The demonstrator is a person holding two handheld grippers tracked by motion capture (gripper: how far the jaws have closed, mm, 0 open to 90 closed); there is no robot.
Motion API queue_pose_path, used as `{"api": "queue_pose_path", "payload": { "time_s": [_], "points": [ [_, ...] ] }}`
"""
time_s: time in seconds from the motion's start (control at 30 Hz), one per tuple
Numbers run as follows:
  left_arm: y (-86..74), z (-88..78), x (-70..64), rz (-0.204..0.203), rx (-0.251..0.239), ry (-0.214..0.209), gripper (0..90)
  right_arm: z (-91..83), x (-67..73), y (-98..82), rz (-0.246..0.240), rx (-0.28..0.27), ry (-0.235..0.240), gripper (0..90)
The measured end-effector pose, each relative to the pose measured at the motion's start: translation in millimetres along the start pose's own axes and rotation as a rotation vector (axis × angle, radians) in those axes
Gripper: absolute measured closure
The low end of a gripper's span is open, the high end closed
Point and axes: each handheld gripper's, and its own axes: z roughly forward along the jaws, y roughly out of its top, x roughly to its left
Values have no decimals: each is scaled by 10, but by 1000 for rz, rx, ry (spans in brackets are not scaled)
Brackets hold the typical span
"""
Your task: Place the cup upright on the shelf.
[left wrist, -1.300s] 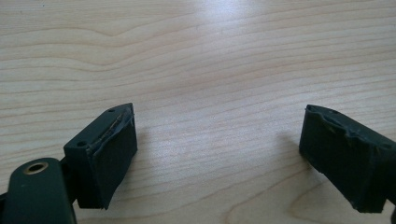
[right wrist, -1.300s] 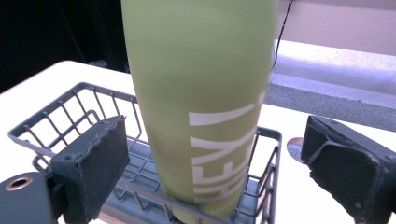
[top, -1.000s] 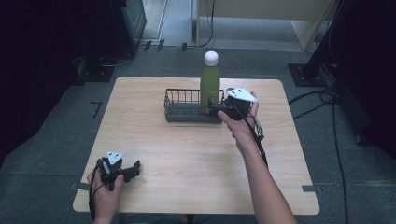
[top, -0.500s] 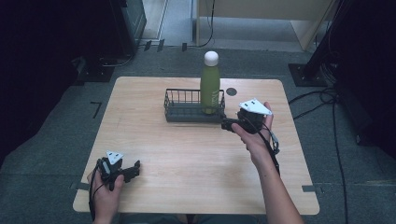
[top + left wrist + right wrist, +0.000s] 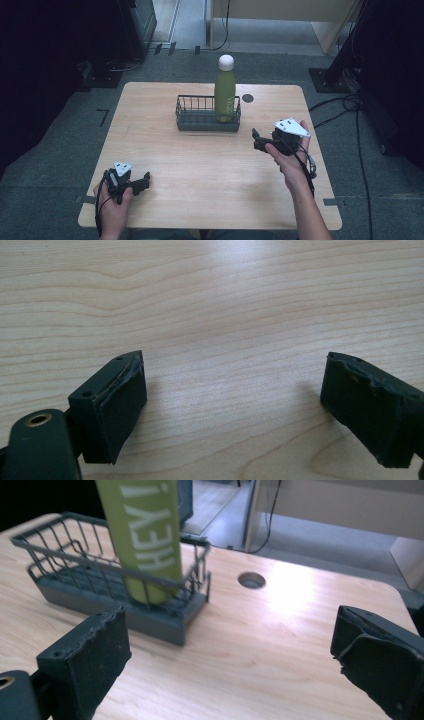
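Observation:
A green bottle (image 5: 225, 92) with a white cap stands upright in the right end of a dark wire basket (image 5: 195, 122) at the table's far middle. My right gripper (image 5: 256, 140) hovers to the right of the basket and nearer to me. It points left, apart from the basket, and is open with nothing between its jaws. In the right gripper view the bottle (image 5: 147, 535) and basket (image 5: 75, 580) lie ahead to the left of my right gripper (image 5: 230, 650). My left gripper (image 5: 145, 180) rests near the front left edge. In the left gripper view my left gripper (image 5: 232, 400) stands open over bare wood.
The wooden table (image 5: 210, 180) has a round cable hole (image 5: 247, 98) just right of the basket, and the same hole (image 5: 251, 580) shows in the right gripper view. Grey carpet surrounds the table, with cables on the floor (image 5: 345, 107) at the right.
My right gripper has drawn away from the bottle, moving right and toward the table's near side. The bottle stays upright in the basket. The left gripper has not moved.

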Motion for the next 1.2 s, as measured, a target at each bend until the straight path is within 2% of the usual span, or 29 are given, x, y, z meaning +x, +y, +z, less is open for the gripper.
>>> {"api": "queue_pose_path", "payload": {
  "time_s": [0.03,0.07,0.17,0.4,0.43,0.47,0.6,0.87,0.9,1.07,1.2],
  "points": [
    [0,-1,1,1,1,0,118,-32,-67,-64,7,7,-15,22],
    [0,-1,1,1,1,0,117,-32,-67,-64,7,7,-15,22],
    [0,-1,1,1,1,0,117,-91,-188,-186,23,21,-37,23],
    [0,-2,2,3,3,0,117,-150,-326,-394,41,55,-60,25],
    [0,-2,2,3,3,0,117,-171,-374,-479,51,69,-67,25],
    [0,-2,2,3,3,0,117,-171,-374,-479,51,69,-67,25],
    [0,-2,2,3,3,0,118,-224,-463,-672,52,97,-84,26],
    [0,-2,2,3,3,0,118,-304,-609,-953,86,143,-113,26],
    [0,-2,2,4,3,0,117,-335,-650,-1029,95,155,-122,26],
    [0,-2,3,4,3,0,117,-379,-708,-1147,104,174,-137,28],
    [0,-2,2,4,3,0,117,-406,-750,-1293,88,223,-167,35]
  ]
}}
